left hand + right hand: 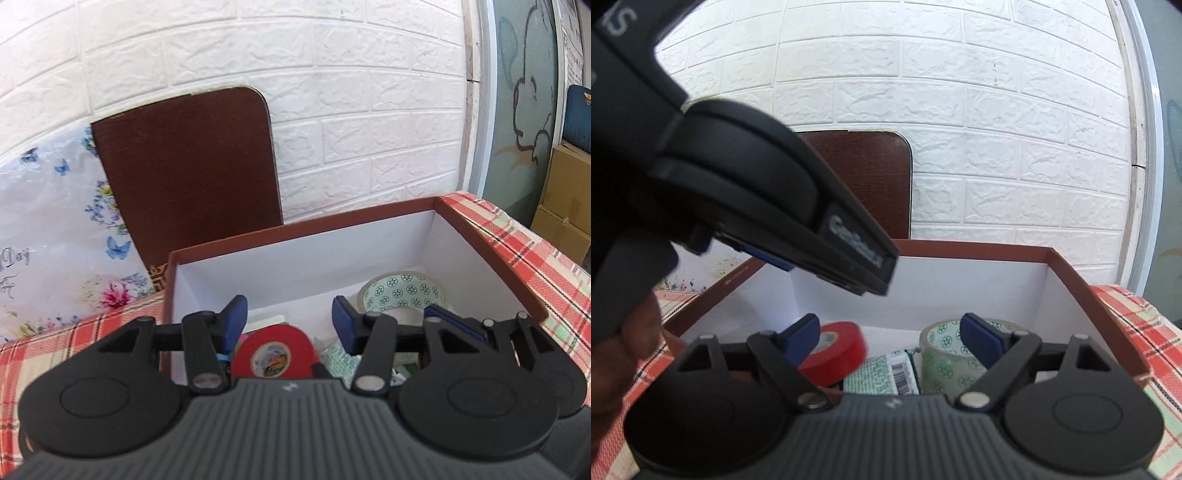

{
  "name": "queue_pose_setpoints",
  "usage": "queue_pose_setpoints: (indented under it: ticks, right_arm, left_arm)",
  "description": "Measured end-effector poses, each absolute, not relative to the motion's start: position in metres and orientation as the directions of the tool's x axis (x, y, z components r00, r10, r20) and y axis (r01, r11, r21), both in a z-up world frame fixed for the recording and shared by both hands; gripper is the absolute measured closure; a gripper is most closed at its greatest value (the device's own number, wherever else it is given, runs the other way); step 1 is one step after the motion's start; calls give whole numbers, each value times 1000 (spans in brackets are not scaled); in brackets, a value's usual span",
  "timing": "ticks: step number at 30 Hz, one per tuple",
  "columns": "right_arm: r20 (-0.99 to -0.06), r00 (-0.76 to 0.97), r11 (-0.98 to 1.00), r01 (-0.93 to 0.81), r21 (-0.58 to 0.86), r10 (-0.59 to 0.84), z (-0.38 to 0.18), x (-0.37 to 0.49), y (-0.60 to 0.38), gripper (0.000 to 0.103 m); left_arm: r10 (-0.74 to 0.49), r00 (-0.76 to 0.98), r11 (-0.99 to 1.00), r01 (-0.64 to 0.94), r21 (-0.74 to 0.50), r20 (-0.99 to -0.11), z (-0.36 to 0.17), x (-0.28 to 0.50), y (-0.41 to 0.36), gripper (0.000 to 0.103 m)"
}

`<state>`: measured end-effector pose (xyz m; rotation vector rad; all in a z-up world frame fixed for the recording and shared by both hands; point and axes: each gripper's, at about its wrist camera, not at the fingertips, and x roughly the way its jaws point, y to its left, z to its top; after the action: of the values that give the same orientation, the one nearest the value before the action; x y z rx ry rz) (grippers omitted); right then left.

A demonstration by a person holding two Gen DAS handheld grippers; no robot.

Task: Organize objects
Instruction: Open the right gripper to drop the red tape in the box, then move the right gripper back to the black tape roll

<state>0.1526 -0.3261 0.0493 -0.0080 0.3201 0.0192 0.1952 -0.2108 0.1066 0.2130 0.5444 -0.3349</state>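
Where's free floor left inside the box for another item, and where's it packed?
Inside the box, bare white floor runs along the far wall, between that wall and the red tape roll, widest in the far left corner. The near half is crowded: red roll, green printed packet and patterned clear tape roll lie close together. Both grippers hang open above that clutter.

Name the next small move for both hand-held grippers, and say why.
Probably draw both back out of the box. The left hand-held gripper and right hand-held gripper stand open and empty, while the red tape and patterned tape already lie inside.
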Motion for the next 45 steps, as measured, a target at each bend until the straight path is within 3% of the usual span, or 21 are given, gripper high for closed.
queue_pose_setpoints:
  ticks: [11, 19, 38, 45]
  right_arm:
    - [-297, 955, 998, 19, 58, -1, 63, 96, -328, 14]
    - [-356, 934, 998, -14, 65, 36, 62, 67, -295, 14]
    - [-438, 875, 971, -237, -16, 206, 61, 36, -199, 11]
    - [-513, 817, 950, -313, -13, 263, 46, 38, -166, 11]
  left_arm:
    - [-162, 810, 954, 274, 119, -563, 115, 153, -177, 48]
    - [-113, 799, 967, 224, 117, -591, 103, 119, -145, 46]
    - [14, 792, 995, 49, 86, -611, 89, 86, -38, 39]
    - [69, 763, 997, -36, 65, -642, 70, 87, 8, 38]
